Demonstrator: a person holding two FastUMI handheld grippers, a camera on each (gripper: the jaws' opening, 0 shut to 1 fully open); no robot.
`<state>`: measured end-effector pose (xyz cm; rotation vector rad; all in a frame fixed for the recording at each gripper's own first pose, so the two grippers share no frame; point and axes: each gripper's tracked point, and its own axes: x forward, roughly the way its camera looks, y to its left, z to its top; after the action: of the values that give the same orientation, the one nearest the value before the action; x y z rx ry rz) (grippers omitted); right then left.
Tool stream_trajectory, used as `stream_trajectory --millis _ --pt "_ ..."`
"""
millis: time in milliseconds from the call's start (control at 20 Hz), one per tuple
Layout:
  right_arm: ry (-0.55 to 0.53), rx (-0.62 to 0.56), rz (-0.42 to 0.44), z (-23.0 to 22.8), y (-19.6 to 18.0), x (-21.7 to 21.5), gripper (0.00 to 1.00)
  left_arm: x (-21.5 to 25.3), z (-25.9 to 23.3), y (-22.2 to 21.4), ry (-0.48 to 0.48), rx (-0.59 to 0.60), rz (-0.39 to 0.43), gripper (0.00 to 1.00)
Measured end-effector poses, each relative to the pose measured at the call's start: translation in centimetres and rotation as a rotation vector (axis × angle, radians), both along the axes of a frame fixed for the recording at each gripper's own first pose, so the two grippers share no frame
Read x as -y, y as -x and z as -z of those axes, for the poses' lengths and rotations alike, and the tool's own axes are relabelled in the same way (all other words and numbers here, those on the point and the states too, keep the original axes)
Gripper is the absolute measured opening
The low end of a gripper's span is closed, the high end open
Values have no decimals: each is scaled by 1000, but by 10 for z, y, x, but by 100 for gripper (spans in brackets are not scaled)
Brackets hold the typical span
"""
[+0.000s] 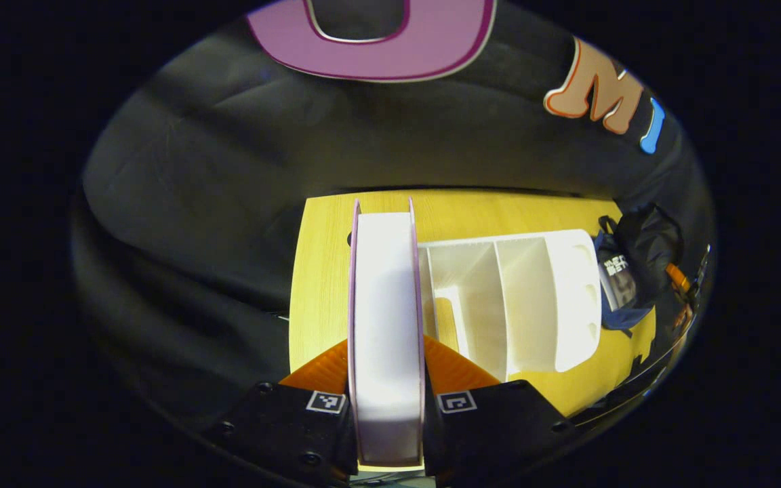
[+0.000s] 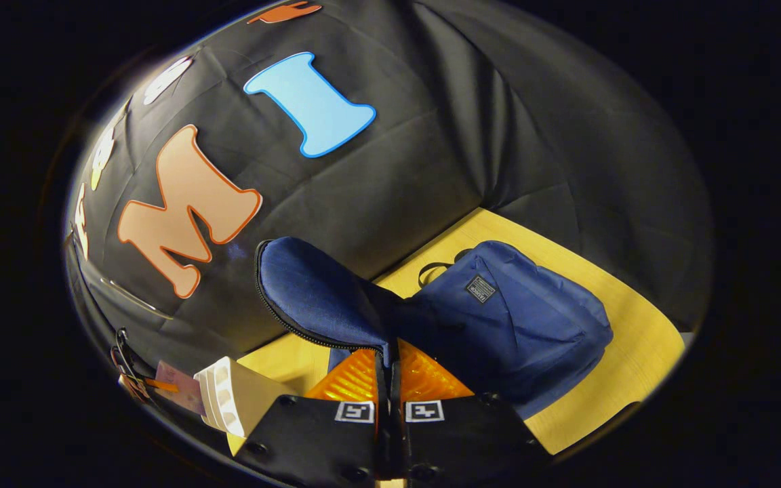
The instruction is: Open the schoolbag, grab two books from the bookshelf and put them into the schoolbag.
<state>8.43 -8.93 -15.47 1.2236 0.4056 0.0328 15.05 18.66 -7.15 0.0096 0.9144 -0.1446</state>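
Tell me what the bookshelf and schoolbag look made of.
Bookshelf: probably moulded plastic; white, smooth, matte, with thin dividers and rounded edges. Schoolbag: woven fabric, likely nylon or polyester; blue, soft and creased, with a zipper along the lifted flap.

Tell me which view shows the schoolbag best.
The right gripper view: the blue schoolbag lies close on the yellow table, its flap pinched up by the right gripper. In the left gripper view the schoolbag is small and far off, beyond the white bookshelf.
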Motion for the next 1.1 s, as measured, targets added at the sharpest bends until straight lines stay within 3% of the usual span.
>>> stream_trajectory --millis 100,300,600,900,1100 --pt "-5 -2 4 0 0 1 3 -11 -24 1 13 57 -19 35" --pt "0 -4 5 0 -1 1 3 -20 -55 12 150 103 -82 34" --pt "1 -7 11 -1 2 4 3 -12 -73 27 442 143 -152 34" --pt "2 -9 11 -1 4 6 3 20 -68 17 734 196 -189 34" --pt "1 -8 13 0 7 6 2 67 -75 20 878 206 -175 34"
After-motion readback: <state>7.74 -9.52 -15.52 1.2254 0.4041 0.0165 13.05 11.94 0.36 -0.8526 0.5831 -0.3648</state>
